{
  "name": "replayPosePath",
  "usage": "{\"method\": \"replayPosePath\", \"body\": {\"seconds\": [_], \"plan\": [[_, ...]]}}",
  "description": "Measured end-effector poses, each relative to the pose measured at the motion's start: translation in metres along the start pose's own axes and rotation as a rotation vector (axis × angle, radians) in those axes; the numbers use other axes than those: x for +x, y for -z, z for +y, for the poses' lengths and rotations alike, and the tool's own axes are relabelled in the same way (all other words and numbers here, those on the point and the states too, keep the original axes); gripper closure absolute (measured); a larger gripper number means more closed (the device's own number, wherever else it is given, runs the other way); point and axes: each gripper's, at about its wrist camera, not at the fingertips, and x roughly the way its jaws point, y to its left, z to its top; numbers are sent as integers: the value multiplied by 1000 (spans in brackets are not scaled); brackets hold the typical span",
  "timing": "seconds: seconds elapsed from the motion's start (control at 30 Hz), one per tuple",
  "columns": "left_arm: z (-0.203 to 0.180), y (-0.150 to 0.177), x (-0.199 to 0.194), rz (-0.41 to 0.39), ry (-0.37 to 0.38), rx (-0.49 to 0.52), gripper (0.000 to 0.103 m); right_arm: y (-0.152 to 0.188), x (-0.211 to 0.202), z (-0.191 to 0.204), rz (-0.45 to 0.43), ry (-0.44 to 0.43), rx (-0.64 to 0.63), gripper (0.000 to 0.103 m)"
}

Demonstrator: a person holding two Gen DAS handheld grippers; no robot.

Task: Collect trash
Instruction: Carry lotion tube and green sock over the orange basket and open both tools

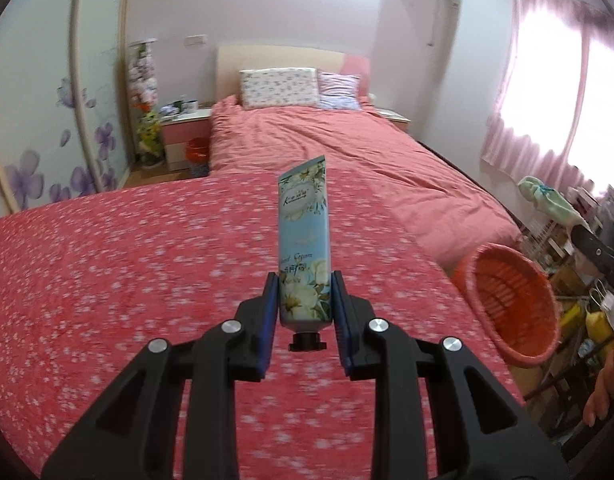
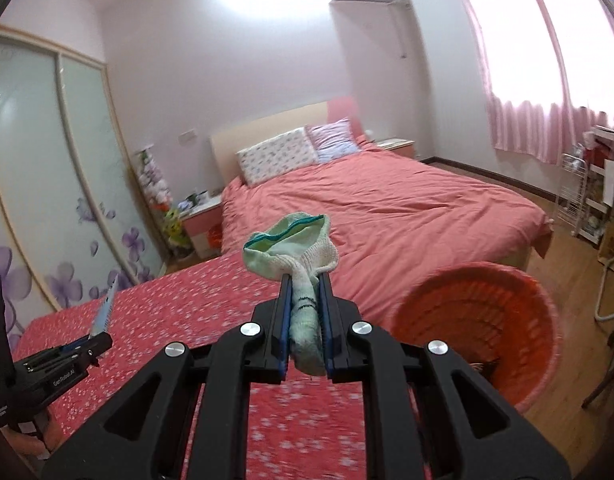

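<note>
- Left gripper (image 1: 305, 280) clamped on a blue hand cream tube (image 1: 305, 240), held above the red flowered bedspread (image 1: 107, 280).
- Right gripper (image 2: 304, 292) pinched shut on a pale green sock (image 2: 291, 248).
- Orange basket (image 2: 543, 304) just beside, down to the right; neither item dropped in yet.

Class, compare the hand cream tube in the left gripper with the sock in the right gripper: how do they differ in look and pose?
The hand cream tube is stiff and stands straight, cap toward the camera; the sock is soft and flops over.
The tube is blue with printed flowers; the sock is pale green and white, with a teal cuff.
Shared: each is clamped, by the left gripper or the right gripper, near the orange basket.
</note>
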Motion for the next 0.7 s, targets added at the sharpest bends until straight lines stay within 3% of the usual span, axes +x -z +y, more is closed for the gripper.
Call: {"method": "replayPosePath", "body": {"seconds": [0.4,0.7], "plan": [[-136,3,24,37,231,103,77,1,-17,-76,-44,124,89,90],[-227,19,58,91,385,177,77,5,-10,-117,-49,166,148,90]]}}
